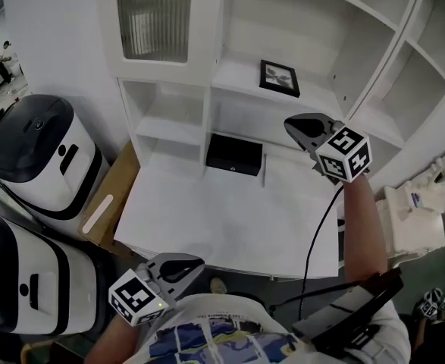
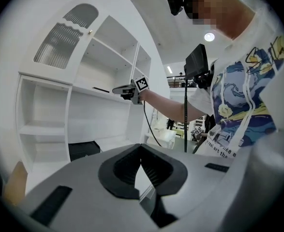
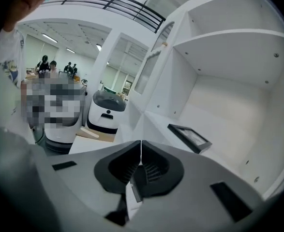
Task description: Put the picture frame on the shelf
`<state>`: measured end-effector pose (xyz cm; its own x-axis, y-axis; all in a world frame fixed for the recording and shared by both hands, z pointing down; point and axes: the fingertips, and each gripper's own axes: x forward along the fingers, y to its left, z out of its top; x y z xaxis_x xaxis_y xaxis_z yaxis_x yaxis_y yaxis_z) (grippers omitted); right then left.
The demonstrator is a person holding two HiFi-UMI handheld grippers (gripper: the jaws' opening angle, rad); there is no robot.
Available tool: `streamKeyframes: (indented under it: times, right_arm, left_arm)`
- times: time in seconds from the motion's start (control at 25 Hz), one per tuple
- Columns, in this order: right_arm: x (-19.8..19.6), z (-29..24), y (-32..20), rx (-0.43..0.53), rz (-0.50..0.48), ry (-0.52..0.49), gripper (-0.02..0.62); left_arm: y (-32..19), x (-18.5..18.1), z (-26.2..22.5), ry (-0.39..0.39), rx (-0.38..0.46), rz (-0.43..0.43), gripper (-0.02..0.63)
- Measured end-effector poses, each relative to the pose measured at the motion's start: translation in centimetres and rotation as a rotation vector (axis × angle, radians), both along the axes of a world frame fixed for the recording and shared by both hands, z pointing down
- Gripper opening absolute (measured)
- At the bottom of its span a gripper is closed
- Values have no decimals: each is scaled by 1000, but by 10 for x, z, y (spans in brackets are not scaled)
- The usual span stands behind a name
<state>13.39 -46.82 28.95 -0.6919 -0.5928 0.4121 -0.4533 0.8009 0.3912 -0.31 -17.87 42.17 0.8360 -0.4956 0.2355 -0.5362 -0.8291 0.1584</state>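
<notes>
frame: the picture frame [image 1: 279,77] is on the shelf [image 1: 241,78], upper centre of the head view. We read it as lying flat, picture side up, but we can't rule out a slight prop at the back.
contact: nothing touches the frame. It sits apart from both side walls of its bay.
right gripper: the right gripper [image 3: 141,149] has its jaws pressed together with nothing between them. In the head view it hangs right of centre, below and to the right of the frame. In its own view the frame shows right of centre, beyond the jaw tips.
left gripper: the left gripper [image 2: 141,151] is clenched on nothing. It is at the bottom of the head view, close to the person's torso and well apart from the shelf.
desk: the white desk top [image 1: 230,218] under the shelf carries a black box [image 1: 234,155] at its back, mid-frame. We don't count it as part of the job.
surroundings: two white-and-black robot units [image 1: 44,150] stand at the left edge. A cardboard sheet [image 1: 116,196] sits between them and the cabinet.
done: we judge the placement done, since the frame rests on the shelf and neither gripper holds it.
left: at most the right gripper needs to back away from the cabinet. Standing the frame upright would need a fresh grasp, and the task doesn't ask for that.
</notes>
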Motion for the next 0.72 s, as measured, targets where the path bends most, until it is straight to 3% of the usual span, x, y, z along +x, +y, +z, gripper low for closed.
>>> streamKeyframes:
  times: [0.4, 0.72]
  right_arm:
    - [-22, 96, 120, -110, 50, -23, 28]
    - [-34, 136, 226, -158, 116, -121, 26]
  left_arm:
    - [45, -13, 5, 6, -5, 51, 14]
    - [78, -13, 10, 14, -15, 108, 14]
